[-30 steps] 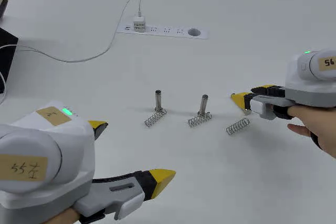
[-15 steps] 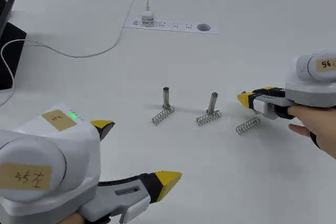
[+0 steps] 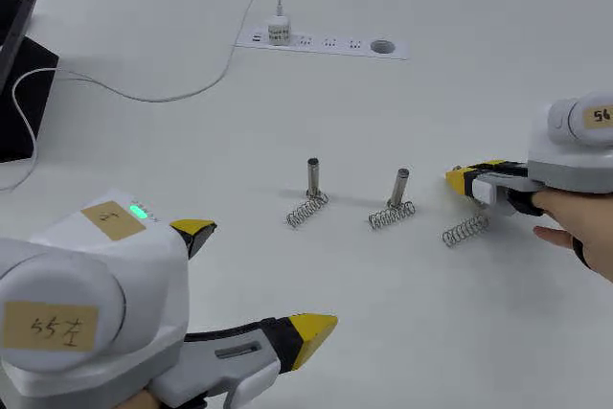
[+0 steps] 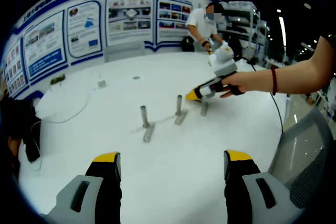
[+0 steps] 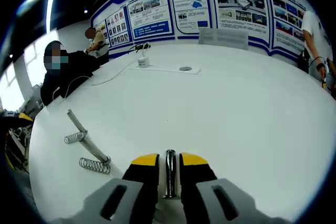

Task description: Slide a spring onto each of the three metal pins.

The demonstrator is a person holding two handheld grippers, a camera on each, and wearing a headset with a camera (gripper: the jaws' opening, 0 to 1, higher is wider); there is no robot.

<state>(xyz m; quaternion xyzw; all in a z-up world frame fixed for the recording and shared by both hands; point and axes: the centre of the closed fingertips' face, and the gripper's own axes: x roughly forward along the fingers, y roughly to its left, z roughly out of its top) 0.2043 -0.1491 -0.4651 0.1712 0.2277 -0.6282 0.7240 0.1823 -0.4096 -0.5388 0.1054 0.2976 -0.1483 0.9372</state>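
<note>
**A:** What did the right claw (image 3: 462,180) have?

**B:** Its jaws were nearly closed on the third pin (image 5: 169,178), pinched between the tips. The left claw (image 3: 257,280) gaped wide and held nothing.

**A:** And the springs?

**B:** The nearest spring (image 3: 466,228) lay just under the right claw's tips. To that claw's left, the middle spring (image 3: 392,215) and the far spring (image 3: 307,210) each lay at the foot of a standing pin (image 3: 401,186).

**A:** How would they handle?

**B:** I judged them light, soft and apt to roll or squash. Grip gently across the middle coils and leave an end free. The pin looked stiff and slick.

**A:** Any change from a second before?

**B:** Only the camera had shifted. The layout matched.
</note>
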